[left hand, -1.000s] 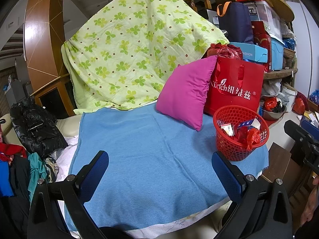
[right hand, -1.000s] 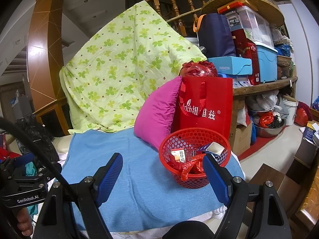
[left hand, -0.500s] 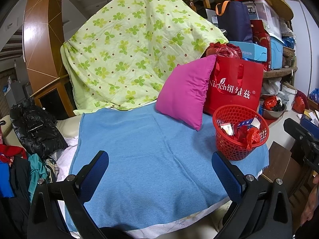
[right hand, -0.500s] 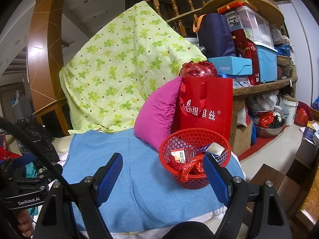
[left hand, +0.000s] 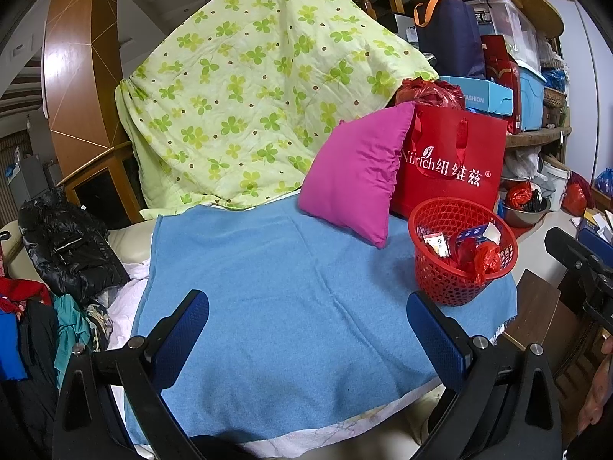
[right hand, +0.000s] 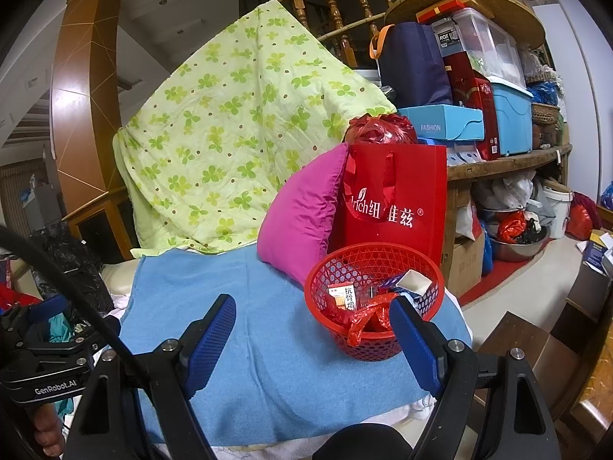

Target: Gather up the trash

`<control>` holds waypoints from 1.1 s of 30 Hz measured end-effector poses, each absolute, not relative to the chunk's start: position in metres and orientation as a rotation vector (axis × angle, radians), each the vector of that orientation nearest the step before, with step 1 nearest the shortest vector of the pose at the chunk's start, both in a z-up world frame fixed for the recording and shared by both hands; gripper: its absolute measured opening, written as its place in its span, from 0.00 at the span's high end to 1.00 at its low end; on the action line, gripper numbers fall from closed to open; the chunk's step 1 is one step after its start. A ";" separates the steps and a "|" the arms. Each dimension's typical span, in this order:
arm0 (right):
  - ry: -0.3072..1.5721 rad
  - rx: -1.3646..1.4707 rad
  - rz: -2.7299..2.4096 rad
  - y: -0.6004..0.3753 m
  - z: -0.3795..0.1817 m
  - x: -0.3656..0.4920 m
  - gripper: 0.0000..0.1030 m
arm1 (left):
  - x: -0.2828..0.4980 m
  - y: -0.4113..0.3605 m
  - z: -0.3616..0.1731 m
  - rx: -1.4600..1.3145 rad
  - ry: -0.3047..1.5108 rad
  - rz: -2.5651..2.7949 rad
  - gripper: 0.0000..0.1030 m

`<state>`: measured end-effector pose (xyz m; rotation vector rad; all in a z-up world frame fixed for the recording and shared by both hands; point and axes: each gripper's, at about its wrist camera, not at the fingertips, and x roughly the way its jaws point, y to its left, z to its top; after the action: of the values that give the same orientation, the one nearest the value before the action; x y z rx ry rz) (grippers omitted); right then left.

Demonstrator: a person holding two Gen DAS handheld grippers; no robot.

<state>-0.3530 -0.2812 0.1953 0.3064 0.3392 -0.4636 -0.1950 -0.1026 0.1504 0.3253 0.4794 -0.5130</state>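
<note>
From the left wrist camera, we see the left gripper [left hand: 306, 339] with its blue-padded jaws spread wide and nothing between them, held over the near part of a blue cloth [left hand: 291, 287] that covers the seat. The cloth is a soft, slightly fuzzy weave and its surface lies bare. At its far right corner stands a red basket [left hand: 461, 253], round, of open plastic lattice, holding the trash [left hand: 469, 247]: a small printed box, a bit of blue-and-white card and crumpled red plastic film. Just behind the basket a glossy red paper bag [left hand: 456, 165] stands upright, and a magenta pillow [left hand: 354, 172] leans against it, one corner down on the cloth. A quilted green clover-print blanket [left hand: 260, 96] hangs over the back. A shiny black puffer jacket [left hand: 65, 245] lies off the cloth's left edge among other clothes. At the right border we make out part of the other gripper, dark and only partly in view.

From the right wrist camera, the right gripper [right hand: 312, 339] also has its jaws apart and empty. Its right finger [right hand: 412, 341] stands in front of the basket's near rim and hides part of it; whether it touches the rim we cannot say. The basket sits at the cloth's right edge, the pillow and bag close behind. Crowded wooden shelves [right hand: 509, 157] carry boxes and plastic bins to the right.
</note>
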 end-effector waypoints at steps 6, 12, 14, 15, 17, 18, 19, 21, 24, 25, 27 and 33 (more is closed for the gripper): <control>0.339 0.308 -0.465 -0.281 0.194 -0.352 0.18 | -0.195 -0.102 0.150 0.324 0.483 -0.512 0.00; 0.340 0.307 -0.463 -0.283 0.195 -0.351 0.18 | -0.194 -0.102 0.148 0.325 0.483 -0.512 0.00; 0.340 0.308 -0.463 -0.284 0.195 -0.351 0.18 | -0.194 -0.102 0.148 0.325 0.484 -0.512 0.00; 0.341 0.308 -0.463 -0.284 0.195 -0.351 0.18 | -0.194 -0.102 0.147 0.326 0.485 -0.512 0.00; 0.340 0.308 -0.463 -0.284 0.195 -0.351 0.18 | -0.194 -0.101 0.146 0.326 0.486 -0.511 0.00; 0.341 0.309 -0.463 -0.283 0.194 -0.351 0.18 | -0.194 -0.101 0.146 0.326 0.487 -0.512 0.00; 0.342 0.310 -0.462 -0.284 0.193 -0.350 0.18 | -0.193 -0.101 0.145 0.327 0.487 -0.513 0.00; 0.342 0.310 -0.463 -0.284 0.193 -0.350 0.18 | -0.193 -0.101 0.145 0.327 0.487 -0.512 0.00; 0.343 0.311 -0.462 -0.284 0.193 -0.350 0.18 | -0.193 -0.100 0.144 0.328 0.487 -0.514 0.00; 0.342 0.310 -0.463 -0.285 0.194 -0.350 0.18 | -0.193 -0.101 0.145 0.328 0.487 -0.513 0.00; 0.341 0.310 -0.463 -0.285 0.194 -0.350 0.18 | -0.193 -0.101 0.145 0.327 0.488 -0.514 0.00; 0.342 0.311 -0.464 -0.286 0.193 -0.350 0.18 | -0.192 -0.101 0.143 0.328 0.489 -0.512 0.00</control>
<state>-0.3500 -0.2864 0.1926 0.3108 0.3421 -0.4639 -0.1922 -0.1010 0.1433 0.3283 0.4887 -0.5122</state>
